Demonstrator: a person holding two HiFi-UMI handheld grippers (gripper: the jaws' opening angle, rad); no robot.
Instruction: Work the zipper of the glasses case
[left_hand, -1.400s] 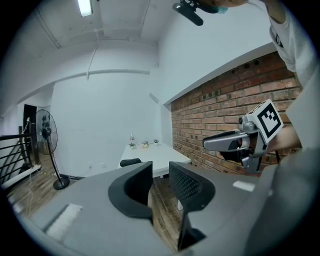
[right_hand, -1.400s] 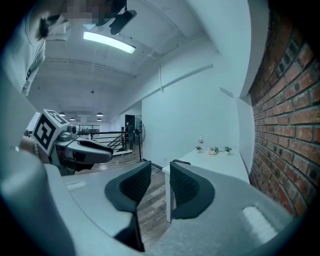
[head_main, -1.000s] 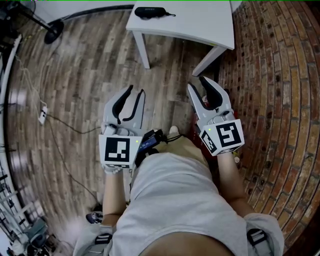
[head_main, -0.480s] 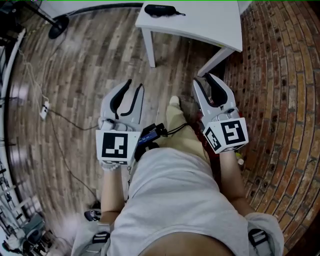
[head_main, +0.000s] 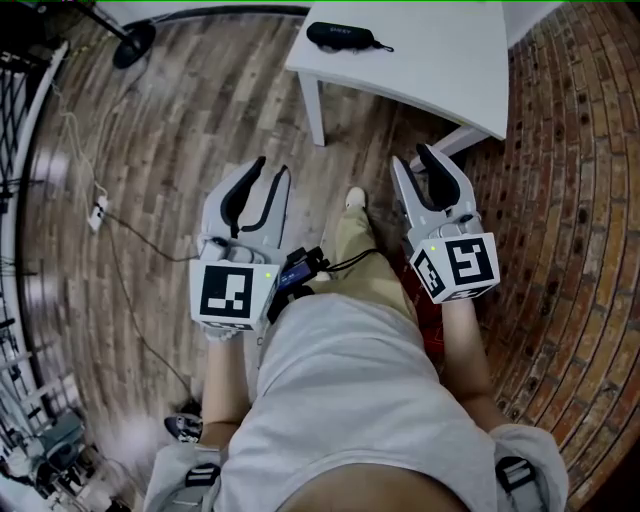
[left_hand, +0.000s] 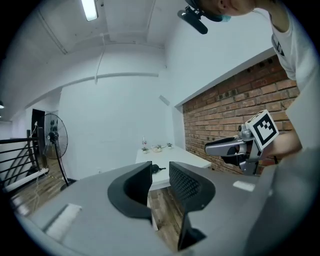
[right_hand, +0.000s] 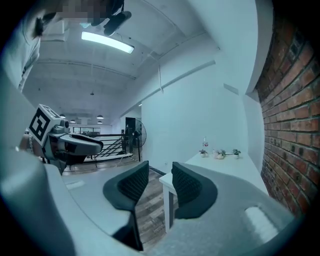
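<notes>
Far left, a power strip (head_main: 98, 212) with its cable lies on the wooden floor (head_main: 180, 130). The left tongs (head_main: 272, 168) are held out roughly level over that floor. They're released, pads apart with a narrow gap and nothing clamped. The black glasses case (head_main: 343, 36) lies on the white worktop (head_main: 440, 70) near its left edge, little cord trailing to the right, well apart from both tongs. The right tongs (head_main: 412, 156) hover near the worktop's front leg, released too, pads parted. A brick wall (head_main: 570, 200) runs down the right side.
</notes>
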